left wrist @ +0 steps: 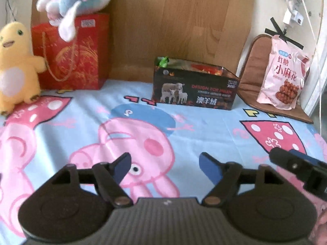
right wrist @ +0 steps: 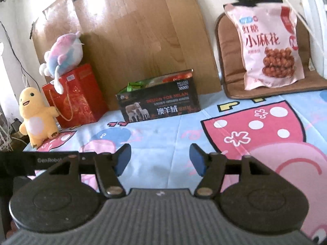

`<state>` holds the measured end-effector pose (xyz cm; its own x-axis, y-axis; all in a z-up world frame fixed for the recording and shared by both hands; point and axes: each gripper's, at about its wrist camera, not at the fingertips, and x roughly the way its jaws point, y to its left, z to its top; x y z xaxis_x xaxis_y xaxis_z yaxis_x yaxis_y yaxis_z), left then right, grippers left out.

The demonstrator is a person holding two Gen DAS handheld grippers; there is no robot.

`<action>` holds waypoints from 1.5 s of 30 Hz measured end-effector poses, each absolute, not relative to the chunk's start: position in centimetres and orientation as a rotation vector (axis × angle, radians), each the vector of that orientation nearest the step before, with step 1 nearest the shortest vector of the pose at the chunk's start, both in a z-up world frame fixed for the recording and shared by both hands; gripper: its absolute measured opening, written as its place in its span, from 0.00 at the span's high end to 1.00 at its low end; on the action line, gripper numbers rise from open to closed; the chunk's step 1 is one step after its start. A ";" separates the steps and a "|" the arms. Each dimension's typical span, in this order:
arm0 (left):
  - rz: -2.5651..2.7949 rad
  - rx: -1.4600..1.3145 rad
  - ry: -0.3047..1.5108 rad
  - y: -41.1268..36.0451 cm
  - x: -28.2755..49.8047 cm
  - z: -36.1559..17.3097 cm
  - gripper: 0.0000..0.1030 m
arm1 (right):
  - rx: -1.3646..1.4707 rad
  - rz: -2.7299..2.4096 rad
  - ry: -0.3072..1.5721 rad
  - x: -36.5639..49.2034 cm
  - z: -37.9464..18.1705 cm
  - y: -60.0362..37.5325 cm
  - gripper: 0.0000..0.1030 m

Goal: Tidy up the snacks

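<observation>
The packets inside the open black cardboard box printed with sheep [left wrist: 194, 90] show only as green and red-orange tops above its rim, too blurred to identify. The pastel pink-and-blue plush toy [left wrist: 75, 2] on the red paper gift bag [left wrist: 71, 55] is motion-smeared and cut by the top edge in the left wrist view. The pale cable and plug [left wrist: 292, 14] on the wall run out of frame.
</observation>
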<state>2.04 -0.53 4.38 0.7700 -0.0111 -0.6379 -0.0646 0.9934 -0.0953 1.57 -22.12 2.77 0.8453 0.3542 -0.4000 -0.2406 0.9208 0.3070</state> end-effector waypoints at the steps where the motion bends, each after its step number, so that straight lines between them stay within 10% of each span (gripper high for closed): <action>1: 0.037 -0.103 0.682 -0.6 1.6 4.5 0.26 | 0.258 0.306 0.461 1.2 2.8 -22.1 0.36; 19: 0.087 -0.032 0.599 -1.6 -2.1 5.6 0.01 | 0.351 0.323 0.502 -1.6 3.1 -22.7 0.15; 45: 0.179 0.064 0.620 -2.2 0.1 3.4 0.00 | 0.340 0.276 0.508 -1.1 1.8 -23.0 0.11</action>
